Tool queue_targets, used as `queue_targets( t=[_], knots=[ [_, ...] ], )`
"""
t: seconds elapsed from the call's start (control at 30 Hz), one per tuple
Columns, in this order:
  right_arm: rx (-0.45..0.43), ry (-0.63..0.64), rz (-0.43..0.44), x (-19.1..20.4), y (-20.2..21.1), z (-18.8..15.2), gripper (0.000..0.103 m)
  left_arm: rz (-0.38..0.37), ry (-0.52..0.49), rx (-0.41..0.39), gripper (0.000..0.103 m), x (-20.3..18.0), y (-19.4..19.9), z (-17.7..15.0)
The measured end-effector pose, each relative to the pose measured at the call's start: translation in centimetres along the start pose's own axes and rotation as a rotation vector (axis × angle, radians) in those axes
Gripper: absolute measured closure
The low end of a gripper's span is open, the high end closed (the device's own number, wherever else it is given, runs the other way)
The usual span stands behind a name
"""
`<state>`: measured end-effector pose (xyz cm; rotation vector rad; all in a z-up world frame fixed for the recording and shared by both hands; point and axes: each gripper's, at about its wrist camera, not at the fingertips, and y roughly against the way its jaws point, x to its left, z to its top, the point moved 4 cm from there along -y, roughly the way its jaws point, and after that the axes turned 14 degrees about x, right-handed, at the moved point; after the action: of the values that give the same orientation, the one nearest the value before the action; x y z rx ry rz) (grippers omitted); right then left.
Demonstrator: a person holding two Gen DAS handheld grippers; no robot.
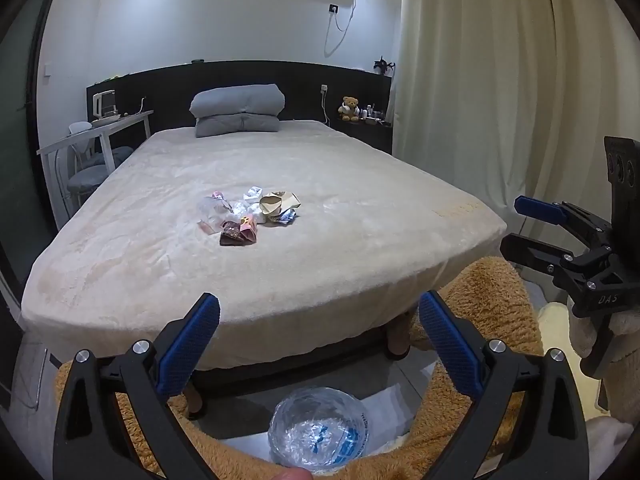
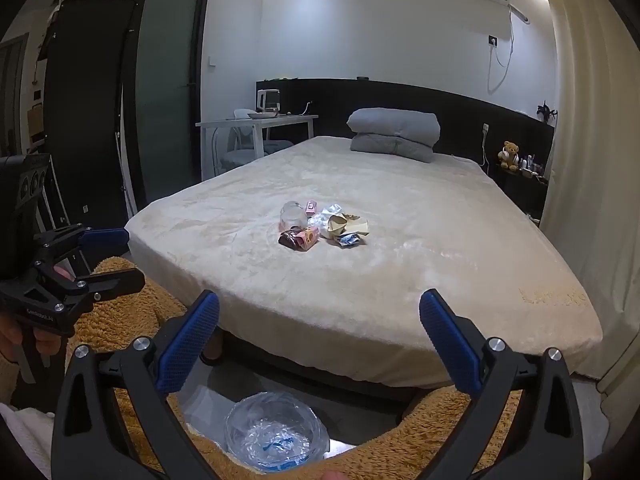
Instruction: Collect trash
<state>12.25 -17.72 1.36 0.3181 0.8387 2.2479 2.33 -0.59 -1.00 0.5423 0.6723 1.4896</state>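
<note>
A small heap of trash [image 1: 250, 216] lies in the middle of the cream bed [image 1: 360, 248]: a crushed clear bottle [image 1: 212, 208], dark and pink wrappers [image 1: 238, 234], white tissue and a crumpled paper cup [image 1: 276, 204]. The heap also shows in the right wrist view [image 2: 324, 226]. A bin lined with a clear plastic bag [image 1: 318, 432] stands on the floor below, between the person's knees; it shows too in the right wrist view [image 2: 276, 436]. My left gripper [image 1: 318, 344] is open and empty above the bin. My right gripper [image 2: 320, 340] is open and empty beside it.
A folded grey quilt [image 1: 238, 110] lies at the head of the bed against the dark headboard [image 1: 312, 80]. A white desk with a kettle [image 1: 96, 128] and chairs stands at the left. Cream curtains [image 1: 500, 80] hang at the right, by a nightstand with a teddy bear [image 1: 350, 109].
</note>
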Motion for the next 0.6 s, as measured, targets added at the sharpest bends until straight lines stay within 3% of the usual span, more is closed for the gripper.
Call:
queue_targets(
  t=[0.3, 0.6],
  knots=[
    [-0.020, 0.006, -0.008, 0.3, 1.8, 0.3, 0.004, 0.025, 0.029, -0.002, 0.006, 0.2, 0.5, -0.1],
    [-0.008, -0.008, 0.010, 0.1, 2.2, 0.2, 0.004, -0.041, 0.034, 0.012, 0.006, 0.0, 0.6, -0.2]
  ],
)
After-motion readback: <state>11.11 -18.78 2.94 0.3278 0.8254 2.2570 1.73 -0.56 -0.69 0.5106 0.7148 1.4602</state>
